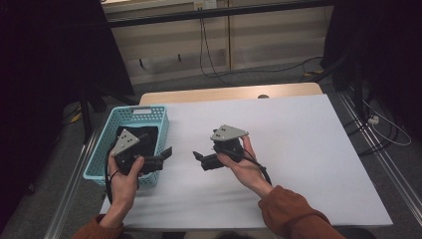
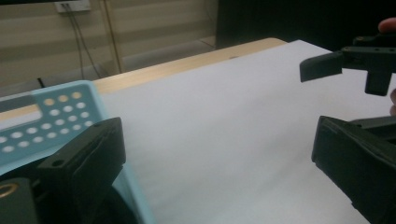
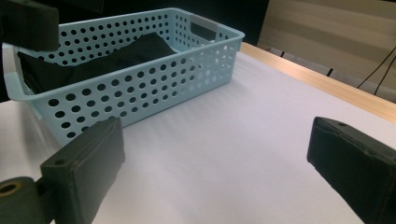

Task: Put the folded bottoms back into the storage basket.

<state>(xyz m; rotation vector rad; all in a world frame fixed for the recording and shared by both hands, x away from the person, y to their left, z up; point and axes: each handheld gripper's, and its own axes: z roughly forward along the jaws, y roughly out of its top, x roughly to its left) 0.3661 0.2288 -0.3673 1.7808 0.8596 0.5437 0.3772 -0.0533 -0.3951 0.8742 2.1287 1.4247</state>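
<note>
High view first, nearest the camera: two forearms in rust-orange sleeves come in from the bottom edge, cut off by the frame, each hand holding a gripper above the white table (image 1: 298,149). The left gripper (image 1: 166,152) is held at the near right corner of a pale blue perforated basket (image 1: 107,134), its body over the basket and its jaws reaching past the rim toward the middle of the table; the hand and gripper hide that corner. The right gripper (image 1: 197,156) hovers just beside it over bare table, jaws pointing left toward the basket – the two sets of jaws are near each other but apart.

Left gripper view shows its own jaws spread wide with nothing between them, the basket's rim (image 2: 60,112) blurred and cut off at the left, and the other gripper's jaw tip at the upper right. Right gripper view likewise shows its jaws wide apart and empty, with the basket (image 3: 140,88) beyond them.

Inside the basket lies a black cloth (image 3: 93,60) – crumpled, its shape hard to make out, partly masked by the perforated wall. Farther off, cables trail across the floor below a pale wall. No writing or label can be read anywhere
</note>
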